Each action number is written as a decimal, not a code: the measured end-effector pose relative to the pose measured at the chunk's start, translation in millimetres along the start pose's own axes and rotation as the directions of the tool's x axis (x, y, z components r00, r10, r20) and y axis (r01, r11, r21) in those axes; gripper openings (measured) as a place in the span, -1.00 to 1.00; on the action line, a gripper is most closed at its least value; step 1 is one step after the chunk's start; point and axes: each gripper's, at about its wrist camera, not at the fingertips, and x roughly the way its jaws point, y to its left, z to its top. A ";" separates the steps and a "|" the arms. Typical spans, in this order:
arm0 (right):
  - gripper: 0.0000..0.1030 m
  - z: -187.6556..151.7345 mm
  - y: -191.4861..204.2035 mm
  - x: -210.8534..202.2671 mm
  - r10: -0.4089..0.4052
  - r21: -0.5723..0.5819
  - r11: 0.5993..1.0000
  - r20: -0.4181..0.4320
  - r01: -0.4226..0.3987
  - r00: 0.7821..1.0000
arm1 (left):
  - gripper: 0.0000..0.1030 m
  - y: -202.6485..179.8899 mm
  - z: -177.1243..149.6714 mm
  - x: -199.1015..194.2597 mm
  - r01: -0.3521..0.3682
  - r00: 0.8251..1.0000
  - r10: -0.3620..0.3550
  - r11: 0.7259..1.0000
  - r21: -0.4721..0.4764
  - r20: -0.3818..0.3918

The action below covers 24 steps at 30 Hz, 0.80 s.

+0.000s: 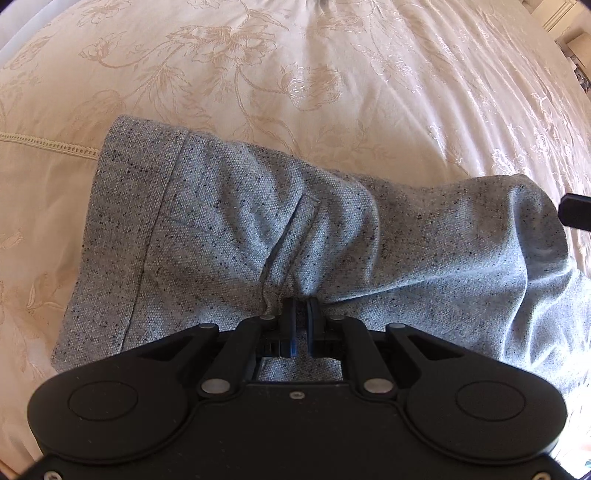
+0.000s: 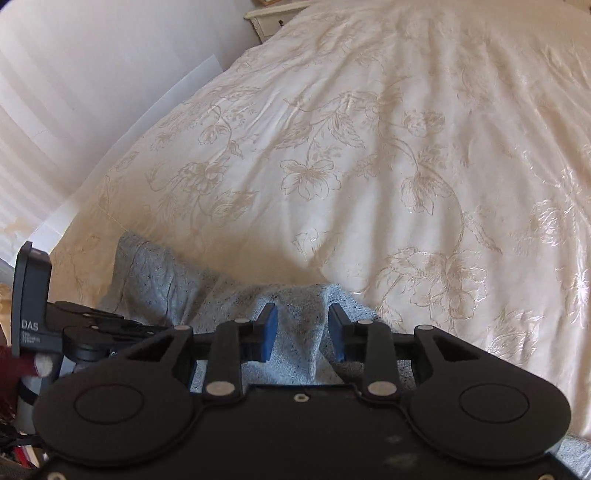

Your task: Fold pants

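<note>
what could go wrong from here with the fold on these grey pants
The left gripper pinches only a small bunch of the grey pants, so the fabric may slip out or stay creased around the pinch. The right gripper is open with cloth between its pads, gripping nothing, so that side may sag or unfold on the slick bedspread.

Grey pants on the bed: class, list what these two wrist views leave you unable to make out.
- Waistband end of the grey pants: left wrist view, hidden under the left claw body and cut by the bottom edge.
- Number of folded layers: both views, cloth bunched.
- Pants under the right claw: right wrist view, its body covers them.
- Nightstand: cut by the top edge.
</note>
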 end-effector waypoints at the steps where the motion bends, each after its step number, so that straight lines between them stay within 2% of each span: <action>1: -0.32 4.2 -3.4 7.9 0.022 0.014 1.000 -0.042 -0.022 0.999 | -0.70 0.0 0.0 -0.4 -0.001 1.000 0.001 1.000 -0.001 0.000; 5: -0.30 11.0 -13.4 36.5 0.081 0.069 0.995 -0.140 -0.072 0.987 | -0.70 -0.5 0.6 -0.9 -0.003 1.000 0.003 1.000 -0.002 0.000; 8: -0.31 16.8 -14.5 44.3 0.149 0.132 0.983 -0.144 -0.130 0.978 | -0.70 -2.2 0.5 -2.6 -0.007 1.000 0.007 1.000 0.003 0.003; 9: -0.45 21.5 -14.6 45.2 0.163 0.147 0.979 -0.132 -0.144 0.978 | -0.70 -3.5 1.0 -4.3 -0.010 1.000 0.010 1.000 0.007 0.001; 10: -0.59 28.4 -14.5 43.5 0.137 0.146 0.982 -0.089 -0.123 0.987 | -0.70 -5.7 2.6 -7.6 -0.014 1.000 0.014 1.000 0.013 -0.002; 11: -0.91 34.2 -16.3 42.0 0.090 0.152 0.985 -0.045 -0.082 0.995 | -0.70 -8.2 4.9 -12.8 -0.014 1.000 0.014 1.000 0.021 -0.002; 12: -0.91 39.2 -20.8 47.3 0.053 0.171 0.984 -0.044 -0.045 0.998 | -0.69 -12.0 7.4 -17.8 -0.014 1.000 0.013 0.999 0.037 0.007; 15: -0.92 41.5 -27.6 68.8 0.025 0.184 0.983 -0.095 -0.007 0.995 | -0.68 -14.3 12.3 -31.9 -0.038 0.997 0.033 0.997 0.068 0.070; 18: -0.92 42.2 -23.6 73.3 0.014 0.141 0.990 -0.095 0.000 0.995 | -0.68 -3.8 17.7 -38.1 -0.047 0.996 0.046 0.999 0.007 0.074; 20: -0.95 43.0 -32.5 79.4 -0.017 0.173 0.985 -0.080 0.031 0.997 | -0.65 8.7 18.5 -40.3 -0.049 0.995 0.053 0.997 -0.052 0.088; 21: -0.96 42.9 -39.6 84.5 -0.034 0.198 0.979 -0.080 0.049 0.996 | -0.61 14.2 19.0 -35.8 -0.100 0.992 0.105 0.992 -0.072 0.069; 22: -0.98 44.2 -47.8 91.1 -0.054 0.222 0.972 -0.077 0.070 0.996 | -0.68 19.6 18.9 -27.1 -0.160 0.986 0.163 0.984 -0.082 0.032; 23: -1.00 45.4 -52.9 95.3 -0.074 0.233 0.968 -0.067 0.088 0.995 | -0.77 29.6 17.4 -14.7 -0.186 0.982 0.187 0.977 -0.100 -0.006; 24: -1.00 47.0 -55.9 97.3 -0.110 0.236 0.964 -0.059 0.121 0.992 | -0.78 38.8 15.3 -11.7 -0.157 0.987 0.158 0.979 -0.131 -0.005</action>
